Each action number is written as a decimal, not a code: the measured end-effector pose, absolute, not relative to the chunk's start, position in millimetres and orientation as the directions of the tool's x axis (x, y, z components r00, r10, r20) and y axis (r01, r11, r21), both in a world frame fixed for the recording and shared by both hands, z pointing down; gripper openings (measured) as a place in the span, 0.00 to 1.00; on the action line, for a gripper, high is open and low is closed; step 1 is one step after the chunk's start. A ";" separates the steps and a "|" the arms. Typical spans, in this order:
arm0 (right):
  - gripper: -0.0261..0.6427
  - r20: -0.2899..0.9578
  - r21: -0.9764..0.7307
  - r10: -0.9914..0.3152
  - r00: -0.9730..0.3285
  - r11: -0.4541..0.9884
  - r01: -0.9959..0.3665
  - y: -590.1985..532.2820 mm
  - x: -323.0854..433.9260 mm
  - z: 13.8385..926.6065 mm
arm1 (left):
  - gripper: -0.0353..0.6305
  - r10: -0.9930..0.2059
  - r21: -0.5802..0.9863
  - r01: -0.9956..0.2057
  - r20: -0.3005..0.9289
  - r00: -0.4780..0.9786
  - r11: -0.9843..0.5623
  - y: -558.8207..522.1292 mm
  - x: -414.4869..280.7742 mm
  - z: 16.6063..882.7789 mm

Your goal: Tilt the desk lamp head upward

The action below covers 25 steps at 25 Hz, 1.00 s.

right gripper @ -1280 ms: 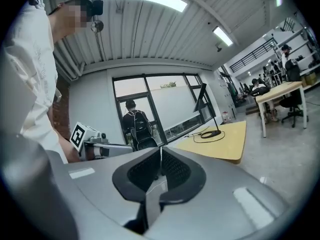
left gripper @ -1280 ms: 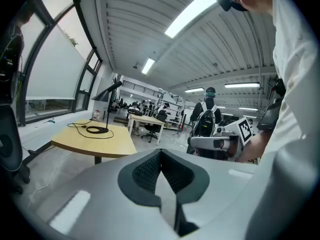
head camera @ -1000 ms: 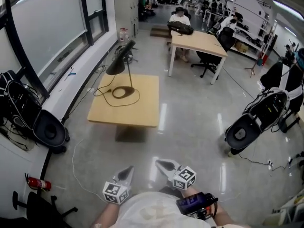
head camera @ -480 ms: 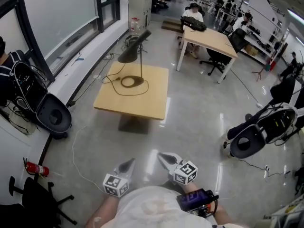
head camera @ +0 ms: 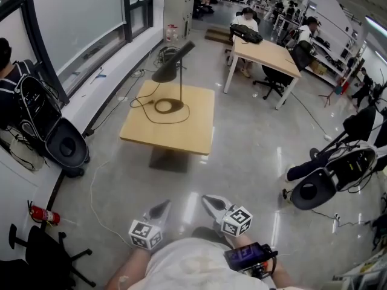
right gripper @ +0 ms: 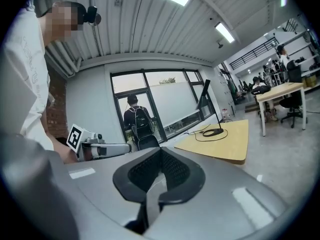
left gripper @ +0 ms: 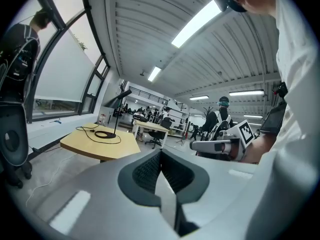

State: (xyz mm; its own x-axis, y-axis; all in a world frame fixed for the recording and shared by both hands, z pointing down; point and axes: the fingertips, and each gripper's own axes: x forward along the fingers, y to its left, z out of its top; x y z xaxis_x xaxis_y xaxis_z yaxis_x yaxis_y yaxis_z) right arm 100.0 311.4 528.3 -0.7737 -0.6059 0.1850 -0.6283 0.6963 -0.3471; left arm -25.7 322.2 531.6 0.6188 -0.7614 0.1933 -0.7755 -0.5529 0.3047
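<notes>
The black cone-headed desk lamp [head camera: 173, 66] is standing on the square pale wooden table [head camera: 181, 139], well ahead and slightly left. The grey left gripper [head camera: 159, 210], likely nearer, and the grey right gripper [head camera: 211, 204] are both pressing their fingers together on nothing.

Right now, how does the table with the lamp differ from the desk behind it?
The lamp table rests on one central base; the far desk stands on white corner legs. The lamp table carries a black lamp and its cord; the far desk carries a dark bag. Both have pale wooden tops.
</notes>
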 end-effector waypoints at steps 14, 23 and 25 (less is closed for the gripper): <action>0.06 0.184 -0.382 -0.534 -0.825 0.735 -0.561 264.6 57.5 542.0 | 0.06 -0.803 0.315 -0.831 0.256 0.539 -0.458 298.8 -66.7 553.9; 0.06 0.161 -0.377 -0.481 -0.862 0.777 -0.504 198.5 39.6 537.3 | 0.06 -0.830 0.281 -0.865 0.270 0.488 -0.416 243.9 -79.6 541.9; 0.06 0.155 -0.382 -0.482 -0.862 0.776 -0.503 182.6 42.5 536.6 | 0.06 -0.827 0.277 -0.865 0.277 0.488 -0.418 230.8 -75.4 540.9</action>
